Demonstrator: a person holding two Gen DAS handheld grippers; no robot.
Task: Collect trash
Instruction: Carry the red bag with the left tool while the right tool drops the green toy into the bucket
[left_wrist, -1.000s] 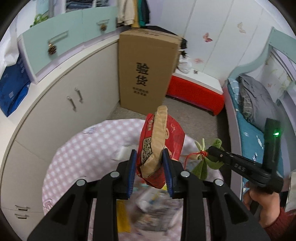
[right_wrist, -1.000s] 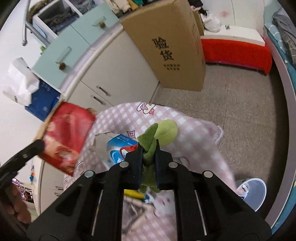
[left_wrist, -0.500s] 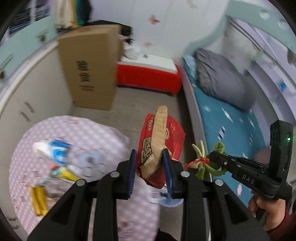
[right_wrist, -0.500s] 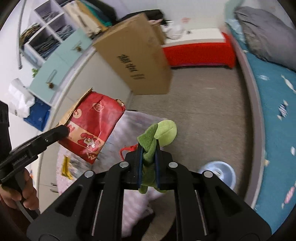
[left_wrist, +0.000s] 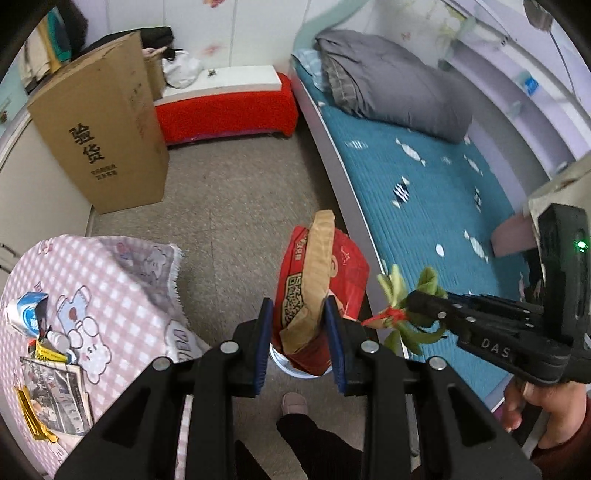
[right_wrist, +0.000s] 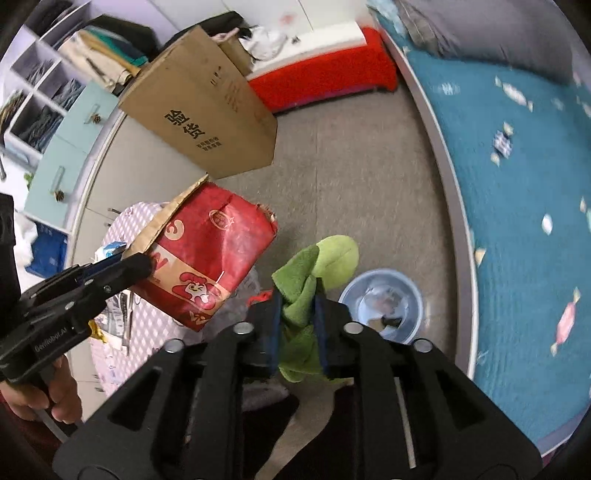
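My left gripper is shut on a red snack bag with a brown paper edge and holds it in the air above the floor; the bag also shows in the right wrist view. My right gripper is shut on a green cloth scrap with a red tie, also seen in the left wrist view. A pale blue bin with some trash inside stands on the floor just below and right of the green scrap. In the left wrist view only its rim shows under the bag.
A table with a pink checked cloth at the left carries more wrappers and papers. A tall cardboard box, a red bench and a bed with a teal cover surround the grey floor.
Both grippers have swung right, away from the table, carrying the red bag and the green scrap to above the blue bin by the bed.
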